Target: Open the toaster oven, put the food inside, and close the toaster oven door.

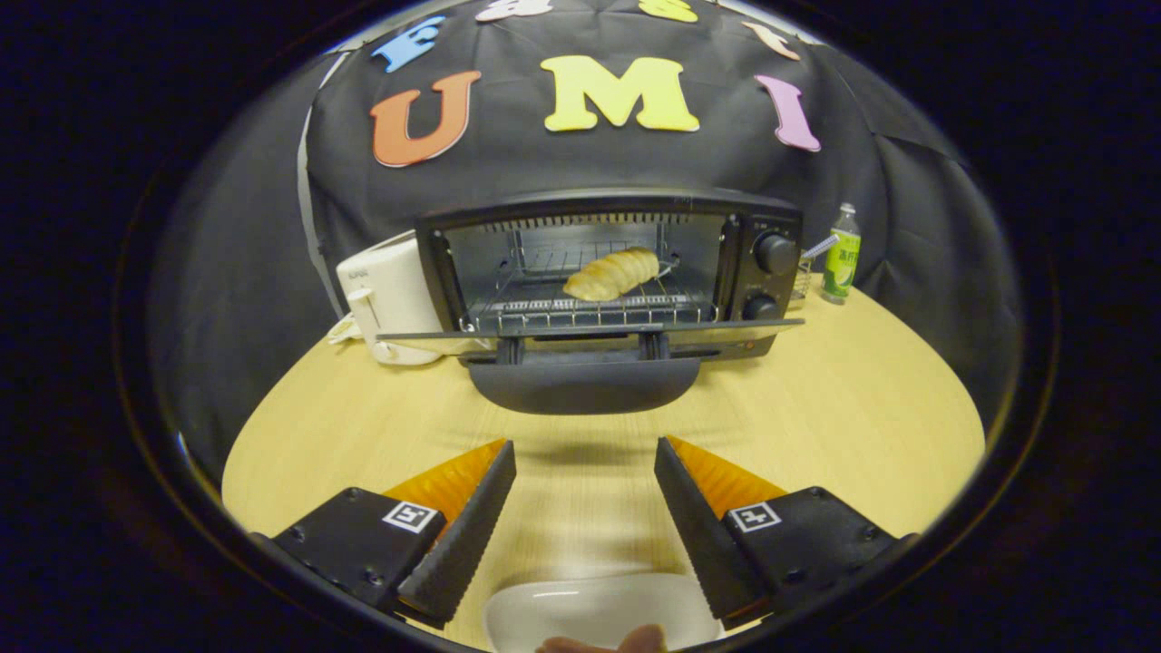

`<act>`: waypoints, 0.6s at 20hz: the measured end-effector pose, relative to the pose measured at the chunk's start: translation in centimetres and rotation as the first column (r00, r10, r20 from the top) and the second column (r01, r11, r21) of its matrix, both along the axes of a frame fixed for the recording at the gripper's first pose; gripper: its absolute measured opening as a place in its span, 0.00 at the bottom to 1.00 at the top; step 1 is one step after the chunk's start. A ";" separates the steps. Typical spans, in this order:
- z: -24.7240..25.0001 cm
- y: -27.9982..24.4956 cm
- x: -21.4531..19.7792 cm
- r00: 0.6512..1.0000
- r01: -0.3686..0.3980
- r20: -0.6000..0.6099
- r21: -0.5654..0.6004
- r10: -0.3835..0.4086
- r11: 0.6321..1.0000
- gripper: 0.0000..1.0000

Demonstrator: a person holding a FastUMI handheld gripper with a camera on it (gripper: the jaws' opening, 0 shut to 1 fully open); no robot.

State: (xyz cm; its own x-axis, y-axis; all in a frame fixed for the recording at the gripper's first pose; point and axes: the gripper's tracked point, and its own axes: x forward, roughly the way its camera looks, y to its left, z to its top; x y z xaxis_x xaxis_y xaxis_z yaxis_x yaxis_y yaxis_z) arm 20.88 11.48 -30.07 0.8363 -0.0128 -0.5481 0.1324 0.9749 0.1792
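here the toaster oven [608, 272] stands on the wooden table [843, 408], well beyond the gripper [585, 453], backed against the booth's black cloth wall. its door [580, 336] is dropped down flat toward the fingers, with the curved dark handle [585, 385] hanging at the door's front edge. inside, the food, a long pale golden bread roll [612, 274], lies on the wire rack [580, 313], tilted a little so its right end sits farther back. two round knobs [774, 254] sit one above the other on the oven's right panel.

the gripper's fingers are spread wide with nothing between them, only bare tabletop; they touch neither the door nor the handle, which is just ahead of the tips. each finger carries a small square marker on its block.

close under the gripper, between the bases of the fingers, lies a white plate [590, 612], and a bit of a person's hand [603, 642] shows at its near rim.

left of the oven, touching or nearly touching its side, sits a white toaster [385, 295]. right of the oven, near the wall, stands a bottle with a green label [841, 254], and just beside it a small wire holder [803, 277] with something sticking out; i can't tell what.
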 end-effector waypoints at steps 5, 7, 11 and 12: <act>-0.3 0.1 1.3 1.000 0.015 0.022 -0.025 -0.015 1.000 1.00; 0.3 -0.1 1.5 0.999 0.023 0.041 -0.036 -0.021 0.999 1.00; 1.3 -0.3 1.9 0.997 0.034 0.064 -0.033 -0.032 0.999 1.00; 1.8 -0.4 2.0 0.997 0.035 0.069 -0.038 -0.033 0.999 1.00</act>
